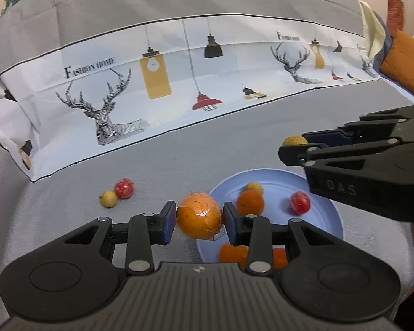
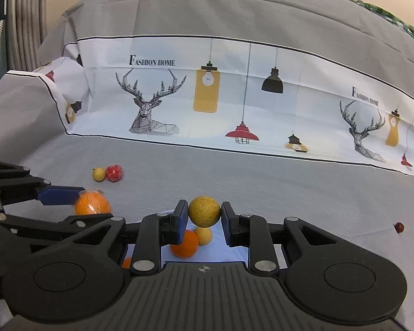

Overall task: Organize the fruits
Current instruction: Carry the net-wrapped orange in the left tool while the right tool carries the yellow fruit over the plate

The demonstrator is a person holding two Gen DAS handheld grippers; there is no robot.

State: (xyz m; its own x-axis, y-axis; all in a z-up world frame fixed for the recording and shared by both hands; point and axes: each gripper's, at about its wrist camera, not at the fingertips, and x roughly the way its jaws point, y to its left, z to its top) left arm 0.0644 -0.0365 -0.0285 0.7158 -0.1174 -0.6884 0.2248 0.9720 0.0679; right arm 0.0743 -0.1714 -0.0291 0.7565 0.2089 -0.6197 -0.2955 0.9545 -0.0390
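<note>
Item one: my left gripper [image 1: 200,220], fingers clenched on a plastic-wrapped orange [image 1: 200,215], held above the near-left rim of the blue plate [image 1: 328,237].

Item two: my right gripper [image 2: 204,218], fingers clamped on a round yellow fruit [image 2: 204,211], held over the plate, of which only a pale strip shows beneath the fingers there.

Item three: on the plate, ahead and right of my left fingers: a small orange [image 1: 249,202], a small yellow fruit [image 1: 254,187] touching it behind, a red fruit [image 1: 300,202]; further orange pieces [image 1: 233,253] lie under my left fingers.

Item four: on the grey surface [image 1: 165,171], ahead and left of my left fingers: a small yellow fruit [image 1: 108,198] touching a red wrapped fruit [image 1: 124,189].

Item five: far right of my right fingers, a tiny dark red fruit [image 2: 399,227], alone.

Item six: printed cloth [image 1: 179,82] with deer and lamps, beyond all.
</note>
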